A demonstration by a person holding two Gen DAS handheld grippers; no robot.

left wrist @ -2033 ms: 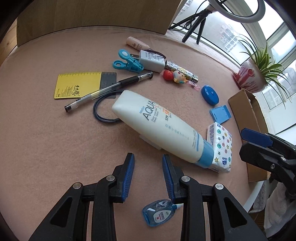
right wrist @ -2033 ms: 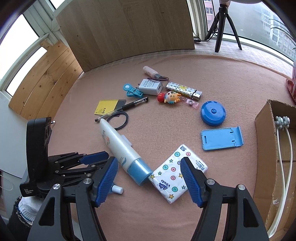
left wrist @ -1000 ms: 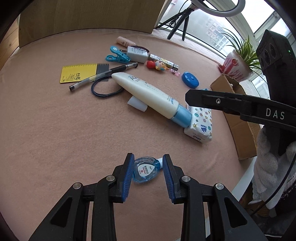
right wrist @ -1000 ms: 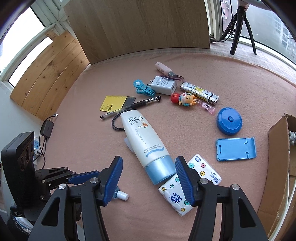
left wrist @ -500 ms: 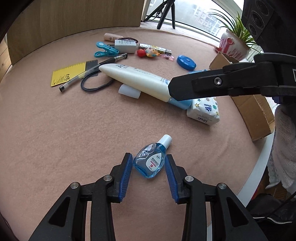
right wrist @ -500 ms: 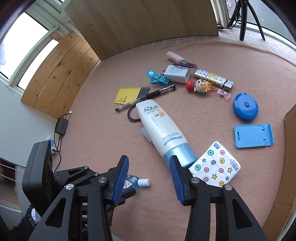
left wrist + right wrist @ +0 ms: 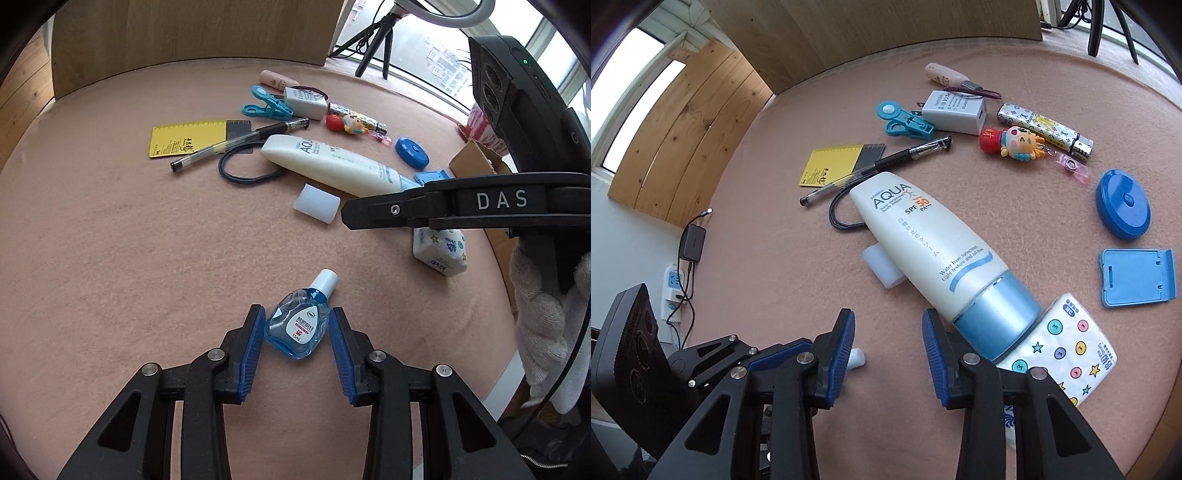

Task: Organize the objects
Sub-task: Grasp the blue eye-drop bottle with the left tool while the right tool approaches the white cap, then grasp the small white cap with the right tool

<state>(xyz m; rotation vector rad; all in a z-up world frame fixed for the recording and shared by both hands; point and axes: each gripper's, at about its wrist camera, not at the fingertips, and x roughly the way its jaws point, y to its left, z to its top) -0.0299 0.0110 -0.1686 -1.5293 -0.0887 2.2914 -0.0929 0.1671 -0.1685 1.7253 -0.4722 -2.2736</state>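
The small blue eye-drop bottle (image 7: 298, 328) lies flat on the pink-covered desk (image 7: 110, 258), near the desk's front edge, its white cap (image 7: 325, 281) pointing toward 1 o'clock in the left wrist view. The left claw (image 7: 297, 345) straddles it: the blue pads stand on either side of the bottle's body with a thin gap on each side, so the claw is released and not yet pressing. In the right wrist view only the bottle's white cap (image 7: 856, 358) shows, peeking out from behind the left finger of the right claw (image 7: 888, 354).

The right claw is also spread apart with nothing between its fingers, hovering above the desk; the blue cap end of the white AQUA sunscreen tube (image 7: 931, 254) sits just at 1 o'clock of its right finger. That tube lies diagonally, its cap resting against a tissue packet (image 7: 1067, 350) printed with stars and dots. A small translucent white cap (image 7: 881, 267) lies touching the tube's side at 9 o'clock of it.

Farther out, toward 12 o'clock, lie a black hair tie (image 7: 842, 218), a pen (image 7: 879, 166), a yellow ruler card (image 7: 833, 166), a teal clip (image 7: 905, 122), a white charger (image 7: 955, 110), a doll keychain (image 7: 1012, 142) and a patterned lighter (image 7: 1045, 127). At 3 o'clock of the tube sit a round blue case (image 7: 1123, 208) and a blue phone stand (image 7: 1137, 277).
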